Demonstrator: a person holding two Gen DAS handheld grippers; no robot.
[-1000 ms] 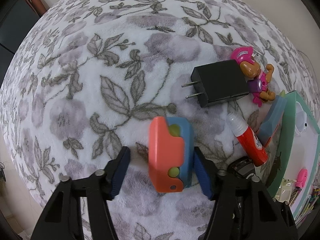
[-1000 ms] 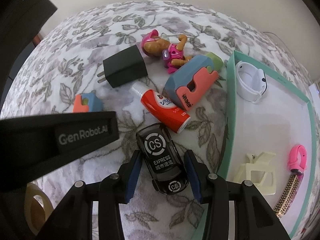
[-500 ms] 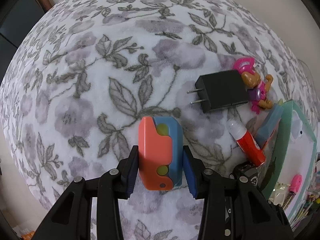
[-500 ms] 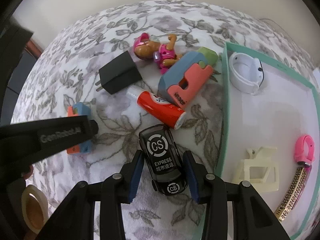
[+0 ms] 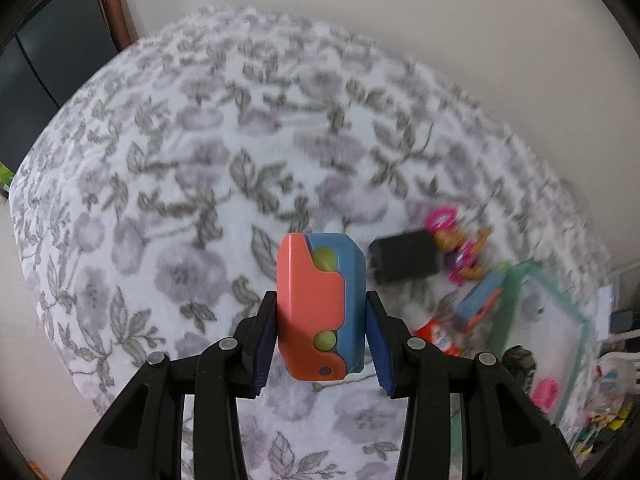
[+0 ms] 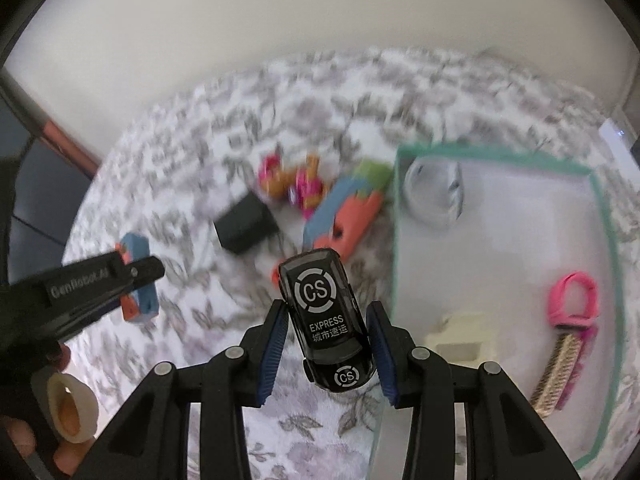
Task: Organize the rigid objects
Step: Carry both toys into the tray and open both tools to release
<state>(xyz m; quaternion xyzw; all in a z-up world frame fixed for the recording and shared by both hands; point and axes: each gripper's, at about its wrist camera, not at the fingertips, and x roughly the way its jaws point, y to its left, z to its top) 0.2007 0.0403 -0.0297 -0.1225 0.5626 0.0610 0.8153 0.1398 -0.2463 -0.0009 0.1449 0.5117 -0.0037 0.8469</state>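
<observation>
My left gripper (image 5: 322,344) is shut on an orange-and-blue block toy (image 5: 322,304) and holds it above the floral cloth; it also shows in the right wrist view (image 6: 138,284). My right gripper (image 6: 326,350) is shut on a black toy car (image 6: 324,316) marked "CS EXPRESS", lifted above the cloth just left of the green-rimmed white tray (image 6: 396,240). On the cloth lie a black charger (image 6: 244,222), a pink doll figure (image 6: 292,182), a larger blue-and-orange toy (image 6: 348,216) and a red glue tube (image 5: 436,334).
The tray holds a white watch band (image 6: 434,196), a cream clip (image 6: 460,338), a pink band (image 6: 574,296) and a gold strap (image 6: 558,372). A tape roll (image 6: 70,406) sits by a hand at lower left. The wall is behind the cloth.
Both grippers have lifted with their objects: the block toy and the toy car are off the cloth, and the scene has dropped away and blurred. The left gripper closed on the block earlier.
</observation>
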